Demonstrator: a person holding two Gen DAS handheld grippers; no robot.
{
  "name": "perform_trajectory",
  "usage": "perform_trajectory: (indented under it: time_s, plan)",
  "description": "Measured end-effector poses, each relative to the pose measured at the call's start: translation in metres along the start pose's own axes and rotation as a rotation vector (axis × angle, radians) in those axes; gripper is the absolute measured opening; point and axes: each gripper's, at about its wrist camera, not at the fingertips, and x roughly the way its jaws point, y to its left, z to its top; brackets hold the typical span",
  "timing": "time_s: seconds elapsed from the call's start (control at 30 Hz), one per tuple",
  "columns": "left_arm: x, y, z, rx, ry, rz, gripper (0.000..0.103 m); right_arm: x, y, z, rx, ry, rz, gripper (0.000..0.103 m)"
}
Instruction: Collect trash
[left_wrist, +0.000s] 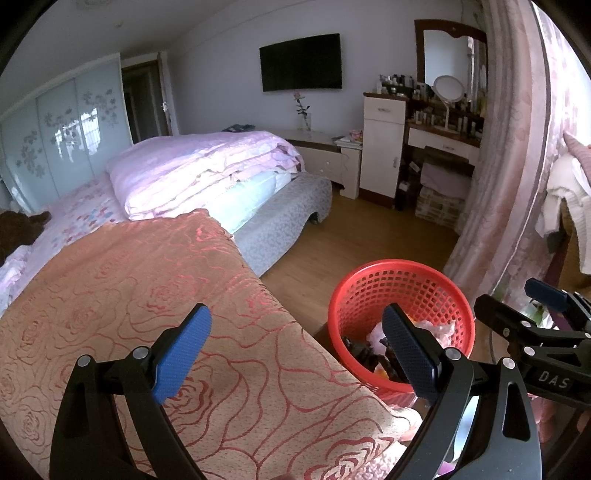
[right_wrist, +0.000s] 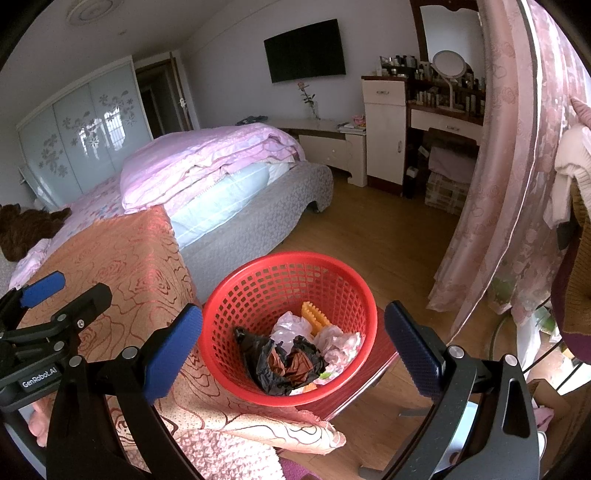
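A red mesh basket (right_wrist: 291, 280) (left_wrist: 402, 284) stands on a red stool (right_wrist: 373, 373) beside the bed. Inside lie a black plastic bag (right_wrist: 269, 362), crumpled clear and pink wrappers (right_wrist: 332, 343) and an orange ridged piece (right_wrist: 314, 315). My right gripper (right_wrist: 295, 350) hangs open just above the basket, nothing between its blue pads (right_wrist: 170, 350). My left gripper (left_wrist: 297, 354) is open too, over the orange rose-patterned blanket (left_wrist: 147, 295), its right pad (left_wrist: 406, 347) in front of the basket. Each gripper shows at the edge of the other's view.
The bed with a folded pink quilt (left_wrist: 199, 166) fills the left. A pink curtain (right_wrist: 509, 166) hangs at the right, with clothes on a rack (right_wrist: 569, 177) beyond it. A dressing table with a round mirror (left_wrist: 448, 88) and a white cabinet stand at the far wall. Wooden floor lies between.
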Motion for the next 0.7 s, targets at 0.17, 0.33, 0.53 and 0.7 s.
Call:
perform_trajectory:
  time_s: [0.17, 0.33, 0.53, 0.7]
  plan:
    - [-0.001, 0.001, -0.002, 0.006, -0.006, -0.014, 0.09, 0.0, 0.001, -0.001, -0.001, 0.0, -0.001, 0.096]
    - [-0.003, 0.006, -0.001, -0.017, -0.013, -0.034, 0.09, 0.0, 0.001, -0.001, -0.001, 0.002, -0.001, 0.096]
    - [-0.008, 0.04, 0.003, -0.071, 0.013, 0.02, 0.09, 0.001, 0.01, -0.012, -0.014, 0.018, -0.001, 0.096]
    - [-0.027, 0.113, -0.008, -0.163, -0.009, 0.197, 0.09, 0.003, 0.042, -0.028, -0.075, 0.05, 0.041, 0.096]
